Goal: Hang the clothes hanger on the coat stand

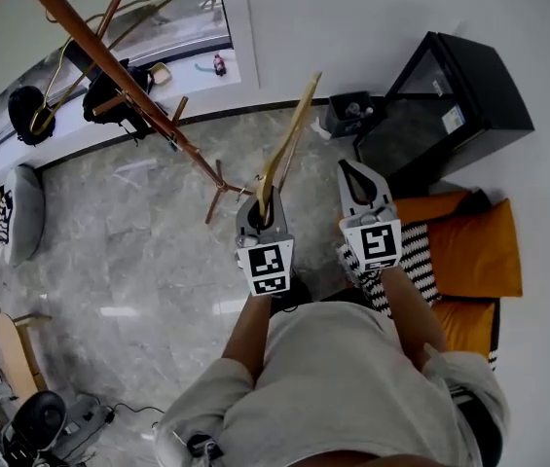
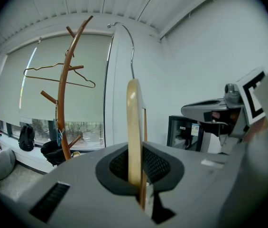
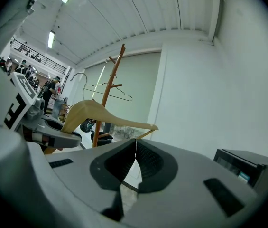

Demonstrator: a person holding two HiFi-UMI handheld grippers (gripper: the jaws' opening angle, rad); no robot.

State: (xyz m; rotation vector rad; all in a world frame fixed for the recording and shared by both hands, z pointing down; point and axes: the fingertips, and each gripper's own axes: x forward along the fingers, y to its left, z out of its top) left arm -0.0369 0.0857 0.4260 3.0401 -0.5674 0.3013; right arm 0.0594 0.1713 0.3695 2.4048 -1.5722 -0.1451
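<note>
My left gripper [image 1: 261, 210] is shut on a pale wooden clothes hanger [image 1: 288, 144], held upright and edge-on. In the left gripper view the wooden clothes hanger [image 2: 134, 132] rises from between the jaws, its metal hook [image 2: 128, 37] curving at the top. The brown coat stand [image 1: 109, 61] leans across the upper left, ahead and left of the hanger; a thin metal hanger [image 1: 94, 47] hangs on it. In the left gripper view the coat stand [image 2: 63, 108] rises left of the hanger. My right gripper [image 1: 360, 185] is shut and empty, just right of the left one. From the right gripper [image 3: 134, 144], the wooden hanger [image 3: 96, 115] shows at left.
A black cabinet [image 1: 450, 105] stands at the right wall, with orange cushions [image 1: 474, 251] and a striped cloth [image 1: 406, 261] below it. Black bags [image 1: 114, 95] hang low on the stand. A grey cushion [image 1: 19, 212] lies at far left on the marble floor [image 1: 138, 251].
</note>
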